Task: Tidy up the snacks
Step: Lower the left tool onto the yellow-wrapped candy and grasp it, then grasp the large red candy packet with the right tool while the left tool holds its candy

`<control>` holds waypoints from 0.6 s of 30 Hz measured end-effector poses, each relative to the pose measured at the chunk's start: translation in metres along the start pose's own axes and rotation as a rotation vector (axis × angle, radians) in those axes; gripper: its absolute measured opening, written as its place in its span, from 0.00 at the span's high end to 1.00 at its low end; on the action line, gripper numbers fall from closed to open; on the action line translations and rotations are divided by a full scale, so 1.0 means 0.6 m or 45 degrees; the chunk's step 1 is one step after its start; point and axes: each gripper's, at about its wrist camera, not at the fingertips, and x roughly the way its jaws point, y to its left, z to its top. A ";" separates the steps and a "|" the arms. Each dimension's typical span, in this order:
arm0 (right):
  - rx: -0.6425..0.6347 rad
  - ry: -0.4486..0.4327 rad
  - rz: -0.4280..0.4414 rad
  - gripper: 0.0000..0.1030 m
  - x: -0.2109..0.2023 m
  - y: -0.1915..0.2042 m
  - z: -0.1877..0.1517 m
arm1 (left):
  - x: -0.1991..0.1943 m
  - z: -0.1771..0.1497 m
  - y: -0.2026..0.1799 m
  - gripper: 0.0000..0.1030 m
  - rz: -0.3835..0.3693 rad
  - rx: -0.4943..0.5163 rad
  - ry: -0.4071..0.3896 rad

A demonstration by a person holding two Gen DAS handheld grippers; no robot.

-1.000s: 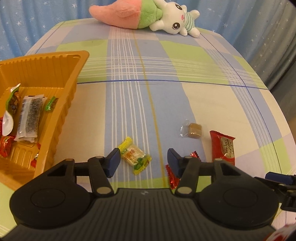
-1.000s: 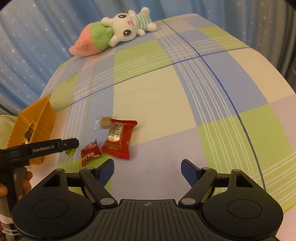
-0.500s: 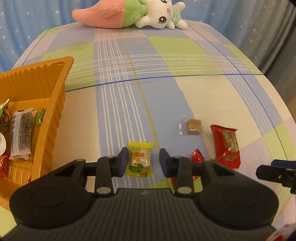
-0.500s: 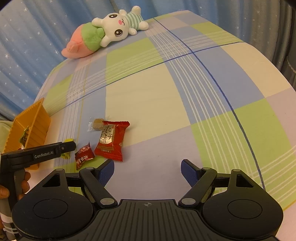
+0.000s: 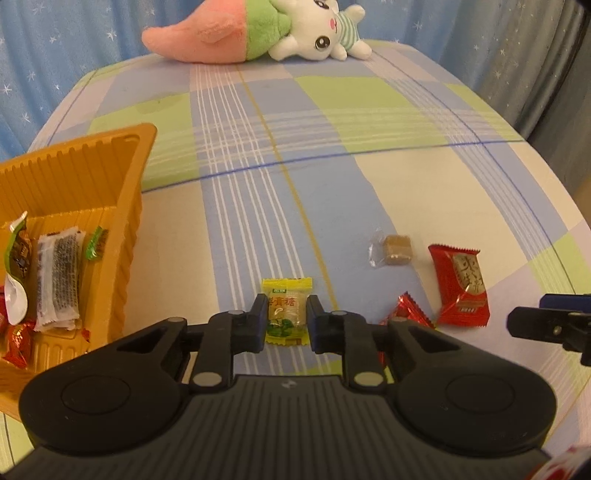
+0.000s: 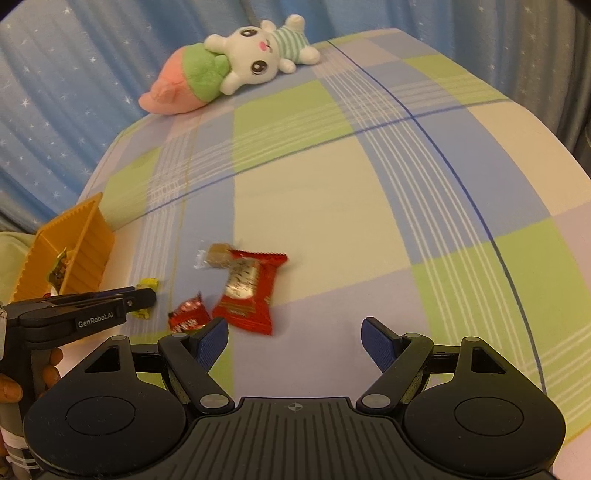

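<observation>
Left wrist view: the left gripper [image 5: 285,318] clamps its jaws on the yellow candy [image 5: 286,315] on the checked cloth, its long axis along the fingers, while the right gripper [image 6: 294,339] gapes nearby.

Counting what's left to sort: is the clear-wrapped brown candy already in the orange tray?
No, the clear-wrapped brown candy lies on the tablecloth, far from the orange tray.

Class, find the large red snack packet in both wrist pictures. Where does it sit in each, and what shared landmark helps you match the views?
Left wrist view: the large red packet lies at right of centre, right of the clear-wrapped brown candy.
Right wrist view: the same packet lies left of centre, just ahead of the right gripper.
Shared landmark: the plush bunny at the far edge.
</observation>
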 end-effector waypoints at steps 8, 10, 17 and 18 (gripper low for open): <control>-0.090 -0.035 0.008 0.24 0.022 0.036 0.022 | -0.030 0.019 0.012 0.81 0.013 -0.004 -0.067; -0.109 -0.042 -0.002 0.25 0.030 0.043 0.025 | -0.036 0.021 0.015 0.81 0.014 -0.008 -0.080; -0.124 -0.023 -0.002 0.44 0.061 0.058 0.036 | -0.047 0.016 0.023 0.81 0.011 -0.026 -0.092; -0.132 -0.019 -0.009 0.45 0.065 0.060 0.037 | -0.048 0.015 0.023 0.81 0.011 -0.027 -0.092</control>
